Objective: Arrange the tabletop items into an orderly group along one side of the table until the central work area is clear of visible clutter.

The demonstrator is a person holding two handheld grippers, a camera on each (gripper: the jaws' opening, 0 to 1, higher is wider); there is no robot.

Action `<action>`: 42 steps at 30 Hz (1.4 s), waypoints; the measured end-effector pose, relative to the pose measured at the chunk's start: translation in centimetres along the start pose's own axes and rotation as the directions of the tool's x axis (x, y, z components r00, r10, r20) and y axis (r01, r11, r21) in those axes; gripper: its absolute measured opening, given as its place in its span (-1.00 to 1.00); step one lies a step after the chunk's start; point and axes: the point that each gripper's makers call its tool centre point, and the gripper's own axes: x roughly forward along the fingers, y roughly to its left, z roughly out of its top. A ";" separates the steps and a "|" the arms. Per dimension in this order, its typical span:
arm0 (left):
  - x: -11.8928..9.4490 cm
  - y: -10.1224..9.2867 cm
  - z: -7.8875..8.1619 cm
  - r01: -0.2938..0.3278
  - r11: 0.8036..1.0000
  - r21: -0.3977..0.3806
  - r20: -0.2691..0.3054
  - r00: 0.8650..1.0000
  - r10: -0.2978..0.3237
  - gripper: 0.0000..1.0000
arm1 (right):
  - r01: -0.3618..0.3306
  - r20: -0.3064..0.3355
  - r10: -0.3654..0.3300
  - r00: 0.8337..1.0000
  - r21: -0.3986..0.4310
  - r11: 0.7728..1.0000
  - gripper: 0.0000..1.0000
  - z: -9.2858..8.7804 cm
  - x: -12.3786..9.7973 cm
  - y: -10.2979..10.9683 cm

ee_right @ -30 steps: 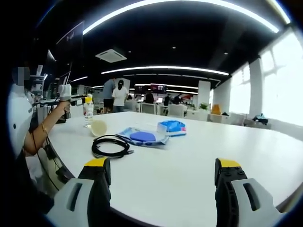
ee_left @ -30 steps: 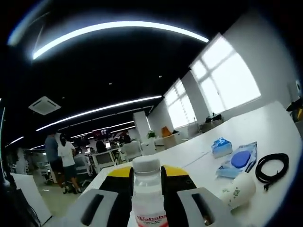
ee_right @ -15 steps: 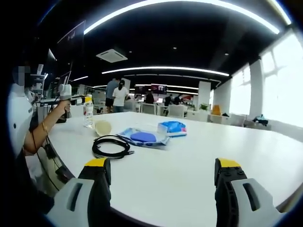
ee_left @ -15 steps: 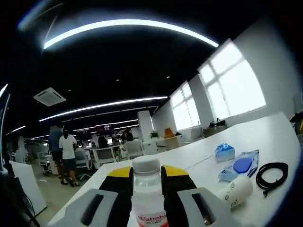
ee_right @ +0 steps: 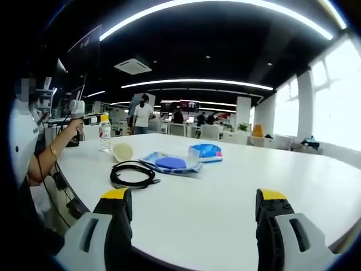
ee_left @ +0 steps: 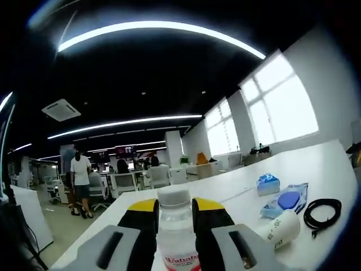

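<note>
Water bottle (ee_left: 177,237) sitting upright between the clenched jaws of the left gripper (ee_left: 174,226), near the table's edge

Beyond it on the white table (ee_left: 242,180) a paper cup (ee_left: 280,228) is lying on its side, with a black cable coil (ee_left: 322,210), a blue disc in a clear packet (ee_left: 287,199) and a blue tissue pack (ee_left: 267,183) just past it. The right gripper (ee_right: 192,226) is hovering released over bare tabletop, its jaws standing wide apart and grasping nothing, well apart from the same cluster
</note>
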 end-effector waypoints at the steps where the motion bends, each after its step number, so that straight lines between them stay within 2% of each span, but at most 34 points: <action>1: 0.0 0.0 0.0 -0.002 1.000 0.001 -0.001 1.000 0.002 -0.56 | 0.001 0.000 -0.001 1.000 0.000 1.000 0.75 0.0 0.0 0.0; 8: -0.1 0.2 -0.1 -0.002 1.000 -0.001 -0.018 1.000 0.002 -0.54 | 0.004 -0.001 -0.004 1.000 0.004 1.000 0.75 -0.2 -0.1 -0.2; 12: -0.3 0.6 0.9 -0.013 1.000 -0.015 0.009 1.000 0.013 -0.53 | -0.002 0.001 0.002 1.000 0.006 1.000 0.75 -0.2 0.0 0.0; 16: -0.1 0.9 1.2 -0.017 0.999 -0.028 0.001 1.000 0.017 -0.47 | -0.010 0.005 0.010 1.000 0.008 1.000 0.75 -0.2 0.0 0.2; 18: 0.1 0.8 0.5 -0.012 0.998 -0.057 -0.032 0.999 0.010 -0.41 | -0.011 0.005 0.011 1.000 0.010 1.000 0.75 -0.3 0.0 0.2; 21: 0.2 0.7 -0.1 -0.008 0.997 -0.073 -0.051 0.999 0.004 -0.32 | -0.007 0.004 0.007 1.000 0.011 1.000 0.75 -0.4 -0.3 0.1; 27: 0.8 -0.2 -0.6 0.027 0.992 -0.127 -0.067 0.997 -0.036 -0.33 | 0.006 0.005 -0.006 1.000 0.016 1.000 0.75 -0.5 -0.7 -0.2; 34: 1.1 0.0 -0.9 0.021 0.985 -0.173 -0.078 0.996 -0.035 -0.38 | 0.004 0.007 -0.004 1.000 0.013 1.000 0.75 -0.4 -0.9 -0.2; 42: 1.3 0.2 -1.2 0.020 0.989 -0.148 -0.090 0.995 -0.033 -0.46 | -0.004 0.008 0.004 1.000 0.010 1.000 0.74 -0.4 -0.7 0.0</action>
